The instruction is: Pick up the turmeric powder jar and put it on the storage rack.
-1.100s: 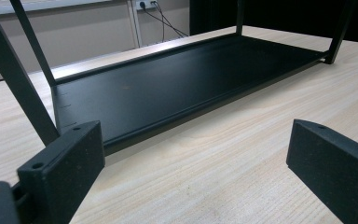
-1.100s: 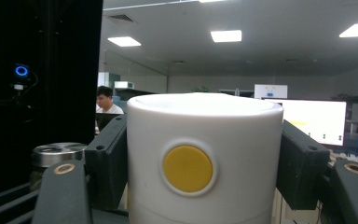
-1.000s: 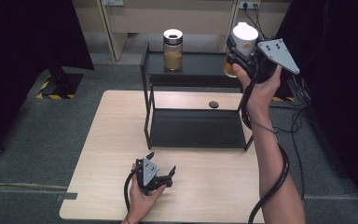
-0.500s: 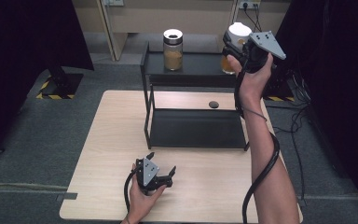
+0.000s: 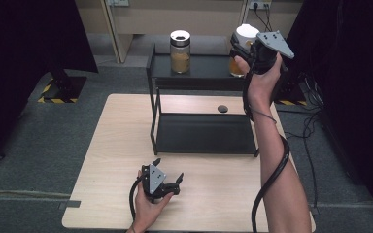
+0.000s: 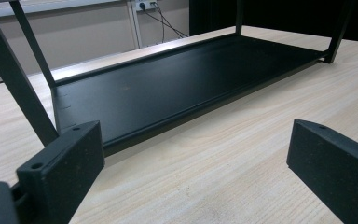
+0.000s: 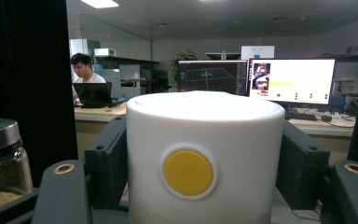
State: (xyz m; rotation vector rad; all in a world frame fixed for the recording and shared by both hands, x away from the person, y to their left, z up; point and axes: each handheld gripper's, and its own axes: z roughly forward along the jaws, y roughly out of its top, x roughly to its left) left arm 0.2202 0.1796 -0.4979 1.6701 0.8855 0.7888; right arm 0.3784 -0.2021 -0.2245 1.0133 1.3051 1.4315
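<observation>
Since a second ago the right gripper has been carried left and slightly down toward the top shelf of the black rack; the left gripper is unchanged. That left gripper is rested on the table at 6 o'clock of the rack, jaws spread wide, nothing held. The right gripper is clamped on the white-lidded jar, both pads seen pressed against the lid's sides. The jar is held at the shelf's 3 o'clock end. Judged best lowered level until its base is seated, then released. A metal-lidded jar is stood at 9 o'clock of it, well apart. A small dark disc is left on the table.
</observation>
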